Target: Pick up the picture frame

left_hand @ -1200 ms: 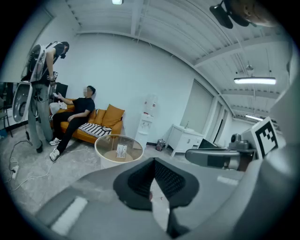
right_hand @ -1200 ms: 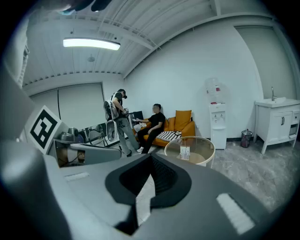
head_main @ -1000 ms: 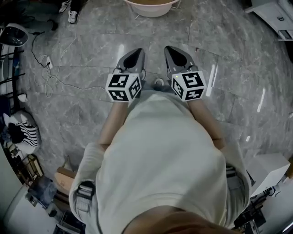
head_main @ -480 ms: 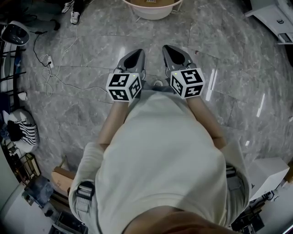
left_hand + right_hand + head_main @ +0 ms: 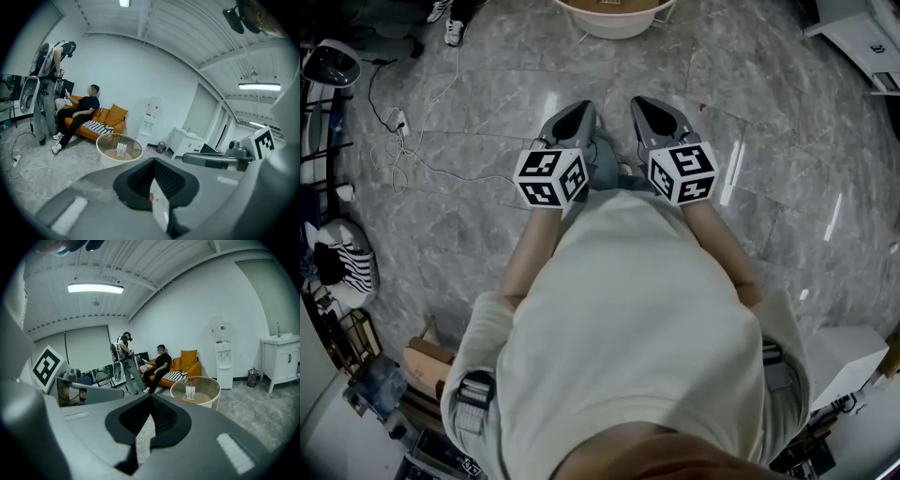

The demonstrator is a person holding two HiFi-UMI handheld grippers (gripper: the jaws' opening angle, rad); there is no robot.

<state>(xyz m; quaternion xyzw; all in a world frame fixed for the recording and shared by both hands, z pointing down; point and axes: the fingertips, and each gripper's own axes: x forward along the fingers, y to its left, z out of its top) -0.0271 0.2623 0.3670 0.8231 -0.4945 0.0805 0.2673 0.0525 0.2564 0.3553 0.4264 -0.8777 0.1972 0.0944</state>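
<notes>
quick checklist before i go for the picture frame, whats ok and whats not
1. Picture frame in sight, upright at the round table: ok.
2. Left gripper empty: ok.
3. Right gripper empty: ok.
4. Jaws open for a grasp: not ok, both shut.
5. Frame within reach: not ok, the table stands well ahead across the floor.
6. Cable out of the way: ok, it lies off to the left.

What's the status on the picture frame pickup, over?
Left gripper and right gripper both shut, empty. Picture frame standing on round glass table ahead, untouched. Only marble floor between.
</notes>
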